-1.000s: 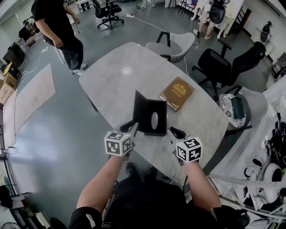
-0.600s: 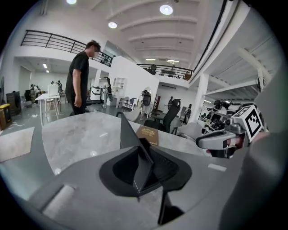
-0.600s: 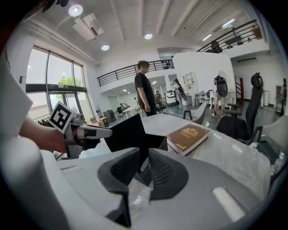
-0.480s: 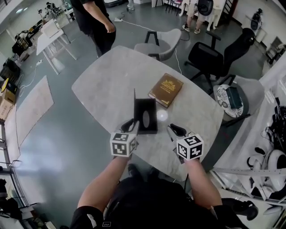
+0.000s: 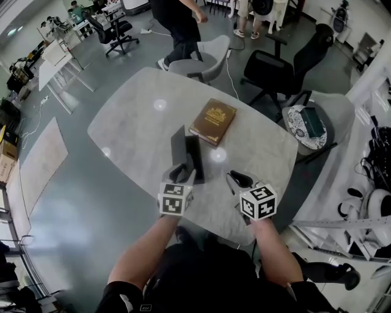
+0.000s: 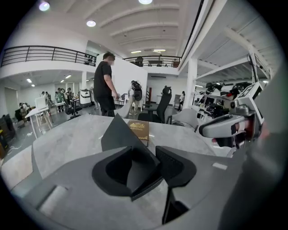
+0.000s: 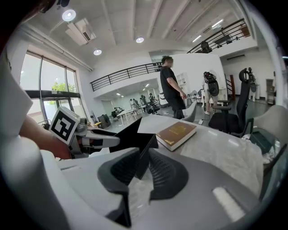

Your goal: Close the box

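A black box [image 5: 186,153] stands near the front of the grey table [image 5: 134,122], its flap [image 6: 119,137] raised on edge and folded close to the body. My left gripper [image 5: 185,173] is at the box's near end. Its jaws have just been opening. They now stand open [image 6: 144,152] around the flap's lower corner without pressing on it. My right gripper [image 5: 230,176] hangs a little to the right of the box, clear of it. In the right gripper view its jaws [image 7: 144,155] show a narrow gap, through which the box [image 7: 132,134] is seen beyond.
A brown book [image 5: 212,121] lies just behind the box. A grey chair [image 5: 204,58] and a black office chair [image 5: 287,67] stand at the far side, and another chair with a patterned cushion [image 5: 308,125] at the right. A person [image 5: 177,18] walks past the far end.
The left jaws have widened around the flap they were pinching. The flap has swung in closer to the box body. Both grippers shifted sideways, and the person walked right behind the table.
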{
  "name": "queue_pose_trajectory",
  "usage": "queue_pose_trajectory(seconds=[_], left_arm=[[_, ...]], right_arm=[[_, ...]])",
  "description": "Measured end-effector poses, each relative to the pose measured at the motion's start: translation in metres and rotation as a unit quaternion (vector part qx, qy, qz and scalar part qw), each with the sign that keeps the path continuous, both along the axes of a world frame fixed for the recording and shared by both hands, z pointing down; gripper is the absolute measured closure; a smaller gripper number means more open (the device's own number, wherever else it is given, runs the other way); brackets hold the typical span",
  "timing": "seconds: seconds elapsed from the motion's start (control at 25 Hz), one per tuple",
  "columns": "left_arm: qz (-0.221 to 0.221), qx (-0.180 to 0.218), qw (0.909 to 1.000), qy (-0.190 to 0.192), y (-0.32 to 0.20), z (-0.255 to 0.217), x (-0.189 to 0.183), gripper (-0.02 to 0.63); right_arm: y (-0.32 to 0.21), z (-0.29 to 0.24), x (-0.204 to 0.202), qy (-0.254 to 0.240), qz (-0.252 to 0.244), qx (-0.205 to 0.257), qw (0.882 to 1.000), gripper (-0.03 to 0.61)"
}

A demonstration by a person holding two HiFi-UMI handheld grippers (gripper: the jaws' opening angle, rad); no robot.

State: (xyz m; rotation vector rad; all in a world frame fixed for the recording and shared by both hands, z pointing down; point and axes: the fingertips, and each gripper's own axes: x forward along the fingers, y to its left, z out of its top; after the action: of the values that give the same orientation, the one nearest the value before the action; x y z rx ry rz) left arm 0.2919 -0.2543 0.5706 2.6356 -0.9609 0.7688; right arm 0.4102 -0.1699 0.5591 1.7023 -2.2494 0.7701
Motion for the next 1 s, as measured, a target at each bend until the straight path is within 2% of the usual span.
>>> queue_pose_trajectory(seconds=[0.2,0.48,0.72,1.0], left_arm=[[0.033,0.026,0.9978,-0.051,0.006,0.021,0.026,0.397],[0.052,0.045,0.9921,-0.105,0.009,0.053,0.044,0.371],[0.066,0.044,0.9881,-0.132,0.012,0.069,0.052,0.356],[0.073,0.026,0.9866,-0.144,0.011,0.083,0.056,0.347]], right_arm=[[0.01,0.007,0.02,-0.001,0.019,-0.009,1.0,0.512],[0.018,0.022,0.038,-0.003,0.036,-0.023,0.999,0.512],[0.024,0.028,0.05,-0.006,0.045,-0.03,0.999,0.512],[0.022,0.035,0.054,-0.011,0.048,-0.03,0.998,0.512]])
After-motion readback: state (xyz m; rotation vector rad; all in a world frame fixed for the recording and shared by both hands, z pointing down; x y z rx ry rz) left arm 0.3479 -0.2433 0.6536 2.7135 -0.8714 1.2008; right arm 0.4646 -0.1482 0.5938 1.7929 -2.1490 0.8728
